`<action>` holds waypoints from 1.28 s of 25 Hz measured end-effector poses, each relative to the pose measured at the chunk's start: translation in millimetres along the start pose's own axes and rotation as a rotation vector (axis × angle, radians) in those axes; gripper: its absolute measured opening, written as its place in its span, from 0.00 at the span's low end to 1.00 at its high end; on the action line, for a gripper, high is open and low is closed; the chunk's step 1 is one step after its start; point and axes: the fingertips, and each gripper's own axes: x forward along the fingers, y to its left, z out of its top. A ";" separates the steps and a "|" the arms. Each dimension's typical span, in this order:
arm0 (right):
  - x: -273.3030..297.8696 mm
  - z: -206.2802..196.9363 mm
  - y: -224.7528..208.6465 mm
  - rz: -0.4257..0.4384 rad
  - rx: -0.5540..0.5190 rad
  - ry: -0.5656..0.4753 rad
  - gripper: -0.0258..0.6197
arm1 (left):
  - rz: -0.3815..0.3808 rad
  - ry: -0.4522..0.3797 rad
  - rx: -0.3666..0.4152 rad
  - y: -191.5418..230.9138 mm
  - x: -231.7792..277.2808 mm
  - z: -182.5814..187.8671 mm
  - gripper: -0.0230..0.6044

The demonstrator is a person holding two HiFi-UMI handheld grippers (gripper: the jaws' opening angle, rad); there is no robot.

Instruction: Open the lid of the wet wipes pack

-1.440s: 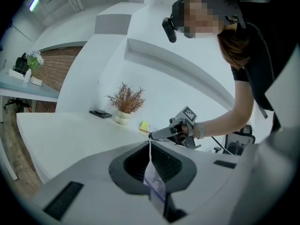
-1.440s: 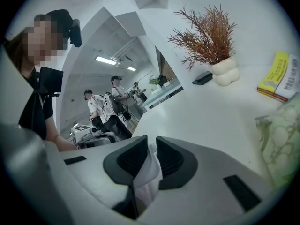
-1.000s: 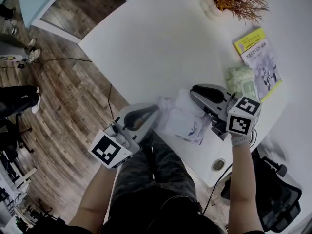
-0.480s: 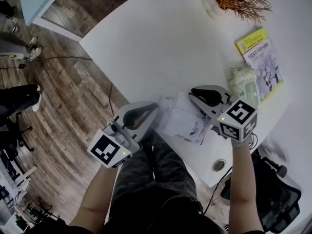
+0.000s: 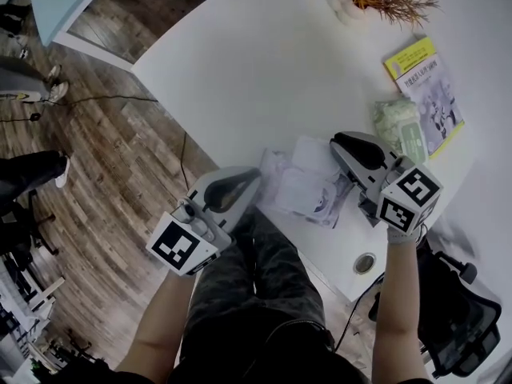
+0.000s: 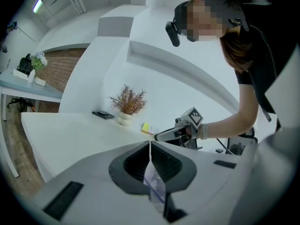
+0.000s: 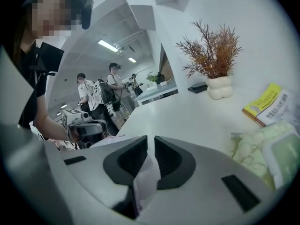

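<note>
Both tongs grip the pack (image 5: 308, 194), which lies at the tabletop's (image 5: 264, 70) near edge, lower centre of the head view. Left tongs (image 5: 254, 179) are pressed together on its thin film edge; right tongs (image 5: 339, 143) pinch a white flap, probably the lid. Peeling seems in hand: next, the left anchors while the right lifts gently.

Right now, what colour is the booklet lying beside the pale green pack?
The booklet has a yellow top band, pale bluish picture below; clearest in the head view.
</note>
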 end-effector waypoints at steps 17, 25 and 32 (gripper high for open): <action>-76.8 1.9 54.4 -0.266 -0.023 -0.232 0.07 | -0.045 0.006 0.028 -35.5 -15.0 10.5 0.06; -101.6 12.0 99.0 -0.297 -0.014 -0.317 0.07 | -0.079 -0.004 0.049 -55.3 -19.2 27.5 0.06; -106.3 12.7 135.3 -0.297 -0.006 -0.346 0.07 | -0.089 -0.005 0.048 -69.3 -26.8 40.9 0.06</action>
